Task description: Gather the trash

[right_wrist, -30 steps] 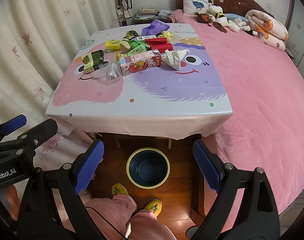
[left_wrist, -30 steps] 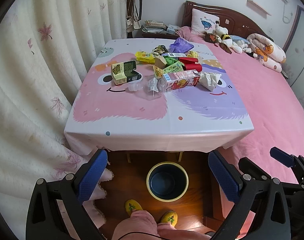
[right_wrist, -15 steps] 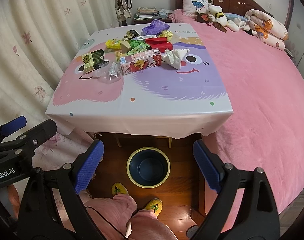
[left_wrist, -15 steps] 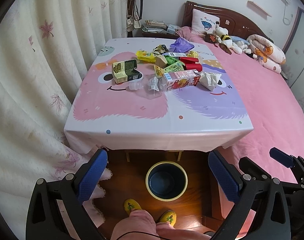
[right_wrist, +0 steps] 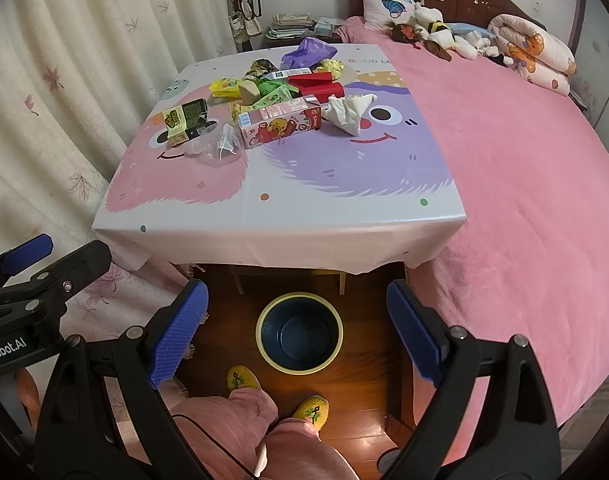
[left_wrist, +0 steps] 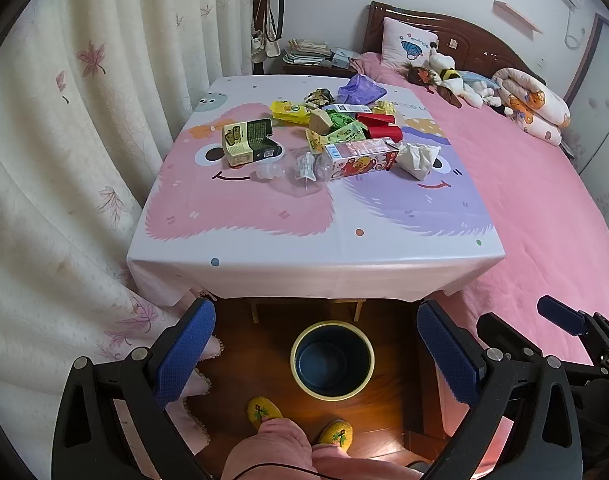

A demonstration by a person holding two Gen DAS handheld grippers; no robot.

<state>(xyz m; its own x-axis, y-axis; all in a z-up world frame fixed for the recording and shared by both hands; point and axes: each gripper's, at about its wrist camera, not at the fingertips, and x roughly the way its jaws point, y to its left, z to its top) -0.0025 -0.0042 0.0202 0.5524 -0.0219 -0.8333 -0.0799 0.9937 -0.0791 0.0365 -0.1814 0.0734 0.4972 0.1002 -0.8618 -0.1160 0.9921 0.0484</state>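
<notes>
Plastic wrappers and cartons lie heaped at the far half of the tabletop (left_wrist: 264,248); going left to right, a green-and-yellow box (left_wrist: 248,142), a clear crumpled bottle (left_wrist: 300,166), a red cartoon carton (left_wrist: 360,158) and a crumpled white tissue (left_wrist: 416,156), with a purple bag (left_wrist: 360,89) behind. The bin (left_wrist: 331,394) on the floor below the near edge looks empty, so I judge the collecting not yet begun: every piece is left to move. The left claw (left_wrist: 316,356) gapes wide, holding nothing, and the right claw (right_wrist: 298,330) likewise stands spread and empty above the bin. Against the earlier frames almost nothing differs; both views sit a touch nearer the tabletop, and the trash lies as it did.
</notes>
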